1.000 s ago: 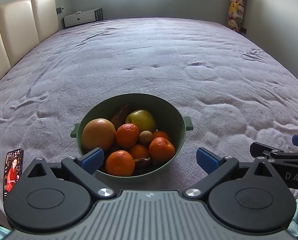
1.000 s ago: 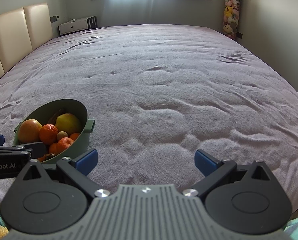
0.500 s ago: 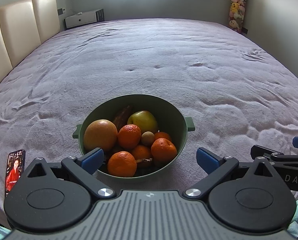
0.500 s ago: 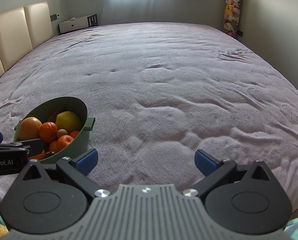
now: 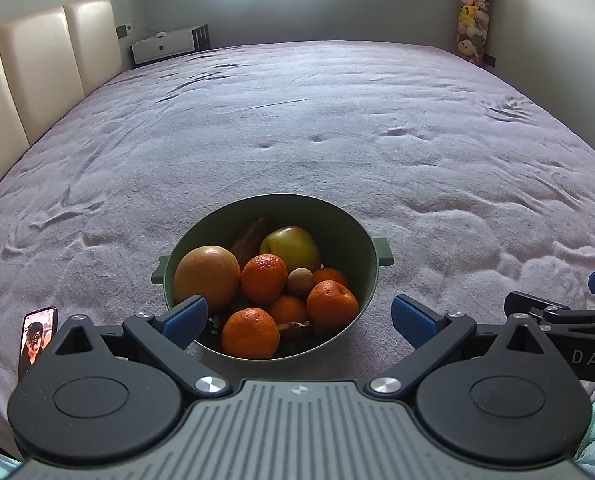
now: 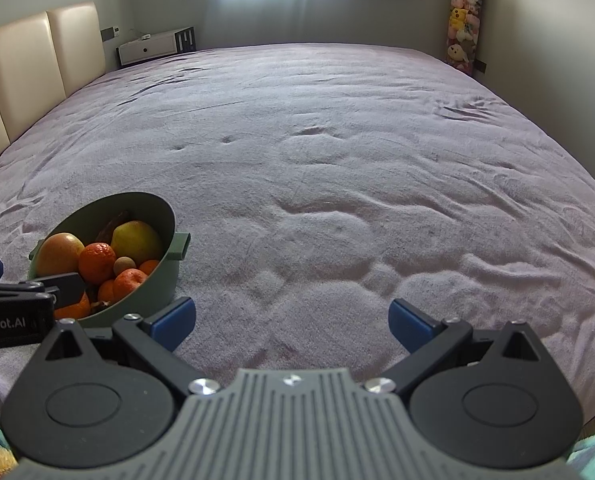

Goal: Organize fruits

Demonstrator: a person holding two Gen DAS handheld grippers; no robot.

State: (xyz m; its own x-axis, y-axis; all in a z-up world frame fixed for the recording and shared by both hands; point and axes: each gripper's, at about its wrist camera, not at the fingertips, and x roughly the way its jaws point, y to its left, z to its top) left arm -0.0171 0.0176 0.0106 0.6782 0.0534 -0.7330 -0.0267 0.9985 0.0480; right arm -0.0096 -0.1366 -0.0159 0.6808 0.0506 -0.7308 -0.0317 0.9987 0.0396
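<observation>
Over the last second very little changes. In the left wrist view the green bowl [image 5: 271, 276] sits slightly lower and a bit more to the right than one second ago, so the left claw [image 5: 299, 316] seems to lift or tilt a little; its blue tips stay wide apart and hold nothing. In the right wrist view the bowl [image 6: 165, 280] also shifts only slightly, and the right claw [image 6: 291, 318] remains open and empty over the bare bed cover [image 6: 337, 160]. No fruit moves between the pictures.

For the task, I judge that this small drift settles nothing. All the fruit I can see lies together inside the bowl, which stands on the bed near its front edge. This fits both a moment when the fruits wait to be taken out and sorted, and a moment when they are already gathered in.

The left view looks down into the bowl: a large yellow-orange fruit [image 5: 206, 276], a yellow-green apple [image 5: 291, 246], several tangerines [image 5: 250, 333], a small brown round fruit [image 5: 300, 279] and something dark at the back. It also shows a phone [image 5: 36, 336] lying at the left. The right view hides the phone and part of the fruit, but shows the wide free area of the bed to the right of the bowl.
</observation>
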